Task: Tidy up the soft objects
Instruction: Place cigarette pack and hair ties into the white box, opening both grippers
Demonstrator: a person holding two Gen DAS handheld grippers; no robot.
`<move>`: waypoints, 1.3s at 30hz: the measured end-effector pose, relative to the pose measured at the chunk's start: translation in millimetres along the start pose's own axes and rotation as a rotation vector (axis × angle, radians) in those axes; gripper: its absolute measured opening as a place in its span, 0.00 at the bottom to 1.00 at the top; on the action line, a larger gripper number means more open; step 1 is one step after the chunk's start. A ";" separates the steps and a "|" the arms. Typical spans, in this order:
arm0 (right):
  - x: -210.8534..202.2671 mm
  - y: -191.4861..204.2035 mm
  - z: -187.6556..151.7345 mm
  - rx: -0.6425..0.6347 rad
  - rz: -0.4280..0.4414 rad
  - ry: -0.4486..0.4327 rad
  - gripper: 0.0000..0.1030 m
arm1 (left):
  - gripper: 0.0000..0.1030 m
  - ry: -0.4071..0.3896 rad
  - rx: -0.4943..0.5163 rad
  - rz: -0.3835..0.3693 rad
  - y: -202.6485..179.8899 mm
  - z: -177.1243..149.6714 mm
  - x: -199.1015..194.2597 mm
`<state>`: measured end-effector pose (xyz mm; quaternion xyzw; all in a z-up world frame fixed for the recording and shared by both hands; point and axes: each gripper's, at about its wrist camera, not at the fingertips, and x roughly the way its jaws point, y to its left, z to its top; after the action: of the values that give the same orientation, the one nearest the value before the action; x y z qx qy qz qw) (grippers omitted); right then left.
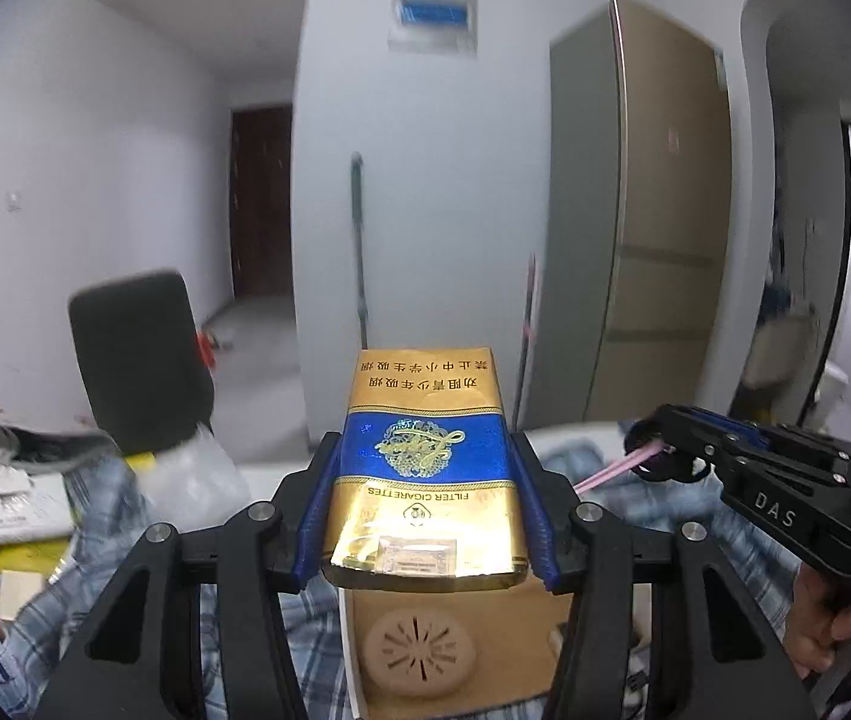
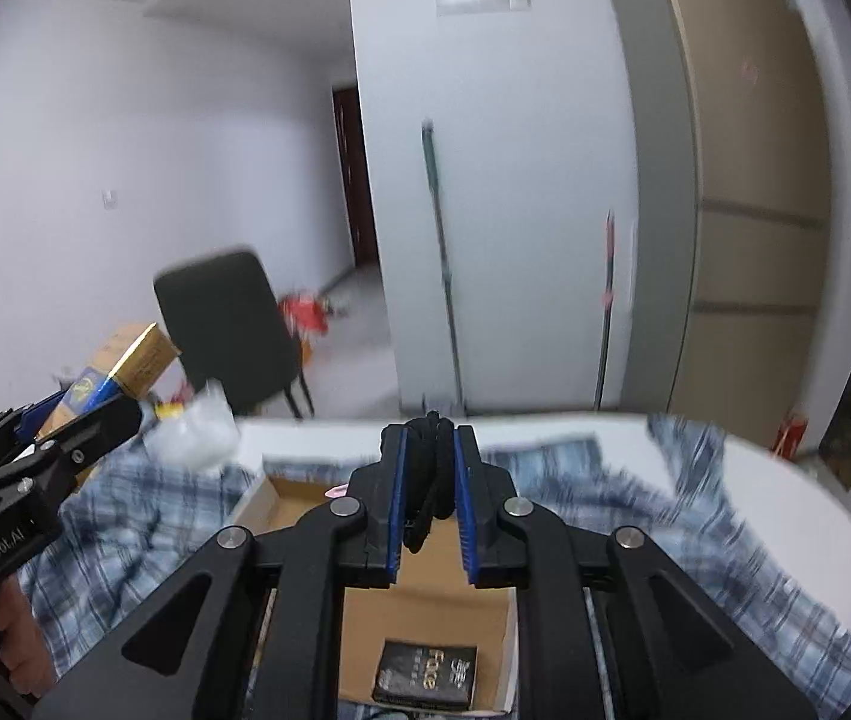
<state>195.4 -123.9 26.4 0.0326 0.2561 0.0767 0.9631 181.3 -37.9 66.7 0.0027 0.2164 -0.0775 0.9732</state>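
Now cigarette pack (image 1: 425, 468) clamped inside left gripper (image 1: 428, 480).

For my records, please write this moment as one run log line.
left gripper: shut on cigarette pack | right gripper: shut on black cord | cardboard box below

Cardboard box (image 2: 305, 501) lies open; black packet (image 2: 425, 675) possibly crowds it.
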 end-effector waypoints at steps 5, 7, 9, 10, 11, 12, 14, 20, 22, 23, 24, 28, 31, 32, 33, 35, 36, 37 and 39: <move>39.7 -1.4 -24.9 -0.023 0.013 0.131 0.13 | 0.54 0.147 0.024 0.009 -0.2 -19.3 39.4; 50.4 0.4 -33.3 -0.035 0.015 0.171 0.14 | 0.54 0.188 0.025 0.017 1.0 -26.7 51.4; 59.7 -0.2 -39.5 -0.030 0.019 0.212 0.14 | 0.54 0.247 0.026 0.009 2.3 -34.6 68.0; 63.2 -0.8 -42.7 -0.033 0.011 0.228 0.14 | 0.54 0.279 0.022 0.004 3.0 -40.6 75.3; 66.7 -1.5 -46.1 -0.038 0.000 0.241 0.14 | 0.54 0.306 0.016 -0.004 3.2 -48.4 80.1; 70.3 -2.5 -48.0 -0.040 -0.005 0.251 0.14 | 0.54 0.325 0.016 -0.005 1.9 -53.9 83.5; 77.5 -4.3 -51.4 -0.042 -0.010 0.276 0.14 | 0.54 0.360 0.031 -0.017 -0.3 -61.7 92.5; 84.3 -11.1 -56.7 -0.029 0.001 0.319 0.14 | 0.54 0.365 0.050 -0.023 -7.0 -68.7 93.9; 85.1 -12.6 -56.7 -0.022 0.002 0.323 0.14 | 0.55 0.367 0.047 -0.028 -6.9 -68.4 94.6; 85.8 -13.0 -56.8 -0.024 0.002 0.326 0.14 | 0.55 0.370 0.044 -0.031 -6.5 -68.9 94.5; 86.3 -13.4 -56.8 -0.024 -0.003 0.327 0.15 | 0.57 0.371 0.040 -0.031 -5.7 -69.0 94.8; 89.2 -15.4 -58.3 -0.024 -0.031 0.334 0.36 | 0.58 0.367 0.030 -0.043 -5.8 -68.9 94.8; 88.8 -19.4 -58.4 -0.006 -0.044 0.326 0.71 | 0.58 0.361 0.043 -0.055 -10.1 -69.4 93.0; 88.2 -20.5 -57.9 0.000 -0.046 0.323 0.75 | 0.58 0.355 0.047 -0.052 -11.2 -69.1 91.8; 87.7 -21.6 -57.1 0.006 -0.047 0.320 0.76 | 0.65 0.343 0.052 -0.047 -12.2 -68.1 90.1; 86.9 -23.8 -55.7 0.015 -0.053 0.315 0.78 | 0.88 0.303 0.057 -0.021 -11.9 -65.0 84.5; 86.4 -25.3 -55.0 0.022 -0.057 0.313 0.78 | 0.91 0.267 0.055 0.003 -10.4 -62.3 79.2; 85.8 -26.6 -54.2 0.029 -0.059 0.312 0.78 | 0.91 0.240 0.051 0.014 -9.0 -59.5 74.6; 82.7 -28.3 -50.7 0.041 -0.060 0.304 0.78 | 0.91 0.196 0.038 0.006 -5.8 -52.3 65.4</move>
<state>244.6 -137.0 -60.7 0.0328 0.4014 0.0466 0.9141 216.8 -51.4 -8.1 0.0293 0.3092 -0.0779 0.9473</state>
